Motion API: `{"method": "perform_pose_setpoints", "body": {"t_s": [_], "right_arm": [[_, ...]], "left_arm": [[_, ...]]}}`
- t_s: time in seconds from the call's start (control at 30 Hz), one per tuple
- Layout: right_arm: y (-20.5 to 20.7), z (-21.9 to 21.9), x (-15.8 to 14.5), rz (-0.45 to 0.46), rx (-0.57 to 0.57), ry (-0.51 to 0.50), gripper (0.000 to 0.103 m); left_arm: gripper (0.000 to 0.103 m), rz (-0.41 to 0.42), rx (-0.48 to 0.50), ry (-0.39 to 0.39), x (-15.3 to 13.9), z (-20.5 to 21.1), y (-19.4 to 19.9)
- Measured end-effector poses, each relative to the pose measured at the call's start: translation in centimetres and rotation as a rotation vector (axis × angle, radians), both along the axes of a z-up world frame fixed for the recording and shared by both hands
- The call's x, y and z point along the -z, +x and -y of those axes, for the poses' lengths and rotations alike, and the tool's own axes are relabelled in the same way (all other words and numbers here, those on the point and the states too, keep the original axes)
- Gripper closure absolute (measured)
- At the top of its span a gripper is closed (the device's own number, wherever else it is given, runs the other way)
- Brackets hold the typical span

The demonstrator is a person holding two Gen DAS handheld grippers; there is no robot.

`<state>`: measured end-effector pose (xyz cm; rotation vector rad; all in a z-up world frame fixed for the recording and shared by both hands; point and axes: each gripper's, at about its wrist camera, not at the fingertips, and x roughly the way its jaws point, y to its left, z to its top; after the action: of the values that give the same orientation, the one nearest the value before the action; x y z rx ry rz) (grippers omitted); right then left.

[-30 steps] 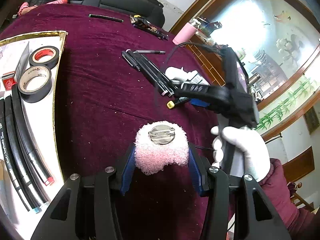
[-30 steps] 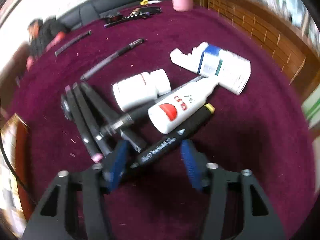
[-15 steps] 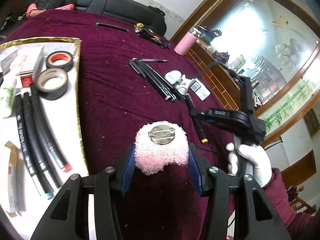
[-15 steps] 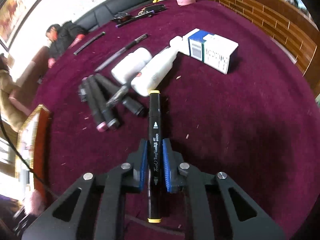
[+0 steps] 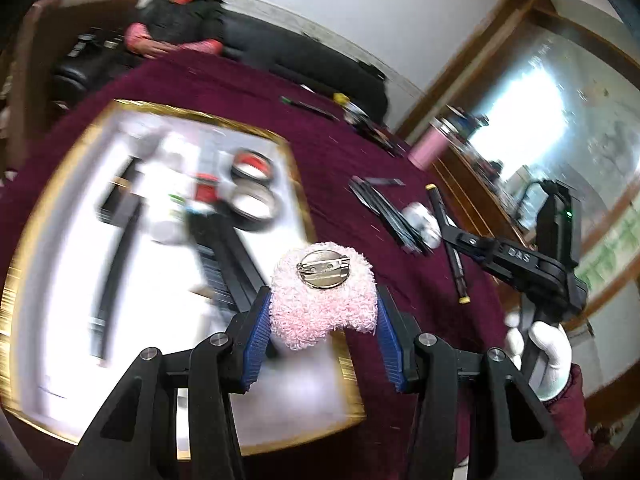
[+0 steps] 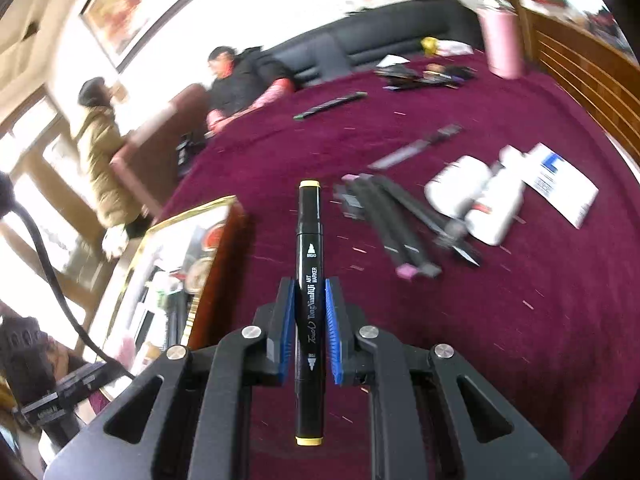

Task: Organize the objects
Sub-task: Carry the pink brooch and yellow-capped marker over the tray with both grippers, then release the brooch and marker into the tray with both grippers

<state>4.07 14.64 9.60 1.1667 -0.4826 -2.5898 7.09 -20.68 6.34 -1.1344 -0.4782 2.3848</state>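
Note:
My left gripper (image 5: 322,312) is shut on a pink fluffy brooch (image 5: 324,304) with a round metal pin back, held above the right edge of the gold-rimmed white tray (image 5: 296,168). My right gripper (image 6: 309,312) is shut on a black art marker with yellow ends (image 6: 309,264), held lengthwise above the maroon cloth; the marker (image 5: 448,240) and the right gripper (image 5: 452,236) also show in the left wrist view. The tray (image 6: 188,216) lies to the left in the right wrist view.
The tray holds tape rolls (image 5: 252,184), black tubes and small boxes, blurred. On the cloth lie several black markers (image 6: 392,224), white bottles (image 6: 472,196), a white and blue box (image 6: 560,184) and a pink cup (image 6: 502,44). People sit at the far side.
My left gripper has swung left over the tray with the brooch. My right gripper closed on the yellow-ended marker, lifted it and turned toward the tray.

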Motion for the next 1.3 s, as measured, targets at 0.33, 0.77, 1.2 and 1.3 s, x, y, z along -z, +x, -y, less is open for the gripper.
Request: {"method": "perform_pose_setpoints", "body": {"t_s": [0.33,0.77,1.2,1.3], "right_arm": [[-4.7,10.2,1.7,0.082,-0.236,-0.160,0.090],[-11.1,17.1,6.8,0.224,-0.244,-0.164,0.090],[-13.8,17.5,7.0,0.226,-0.177,-0.106,0.089],[-13.8,17.4,6.8,0.223,-0.173,-0.097,0.089]], "left_arm": [[0.059,0.016,-0.173,-0.160,-0.1,9.1,-5.0],[0.059,0.091,-0.128,-0.296,3.7,10.3,-13.4],[0.056,0.071,-0.125,-0.342,3.5,9.5,-15.9],[0.052,0.071,-0.114,-0.350,3.5,9.3,-16.0]]}}
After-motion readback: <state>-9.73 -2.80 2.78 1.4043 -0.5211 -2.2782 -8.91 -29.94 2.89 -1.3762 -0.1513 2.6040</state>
